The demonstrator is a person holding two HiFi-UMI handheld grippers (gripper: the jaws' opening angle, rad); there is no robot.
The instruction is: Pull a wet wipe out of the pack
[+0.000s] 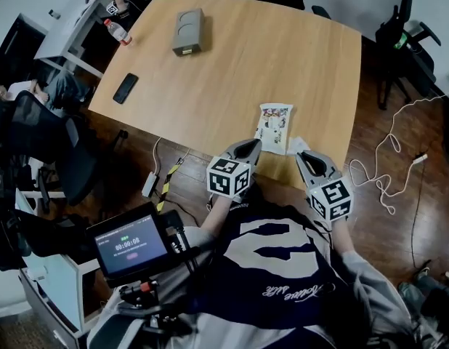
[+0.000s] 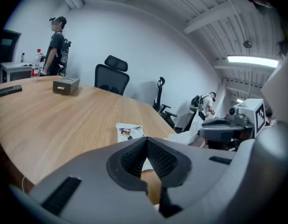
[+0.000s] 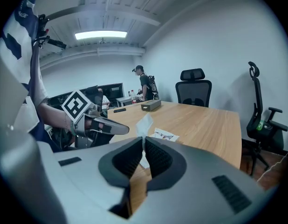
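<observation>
The wet wipe pack [image 1: 274,126] lies flat near the front edge of the wooden table [image 1: 232,71]; it also shows in the left gripper view [image 2: 130,130] and the right gripper view [image 3: 163,135]. My right gripper [image 1: 303,155] [image 3: 144,141] is shut on a white wet wipe [image 3: 145,124] that sticks up from between its pads, just right of the pack [image 1: 298,145]. My left gripper [image 1: 252,145] [image 2: 146,141] hovers by the pack's near left corner, shut with nothing between its pads. From the left gripper view the wipe [image 2: 194,127] hangs off to the right.
A grey box [image 1: 188,31], a black phone [image 1: 126,87] and a water bottle [image 1: 117,30] lie on the far half of the table. A person [image 2: 58,45] stands at the far end. Office chairs surround it, and a white cable [image 1: 388,173] trails on the floor at right.
</observation>
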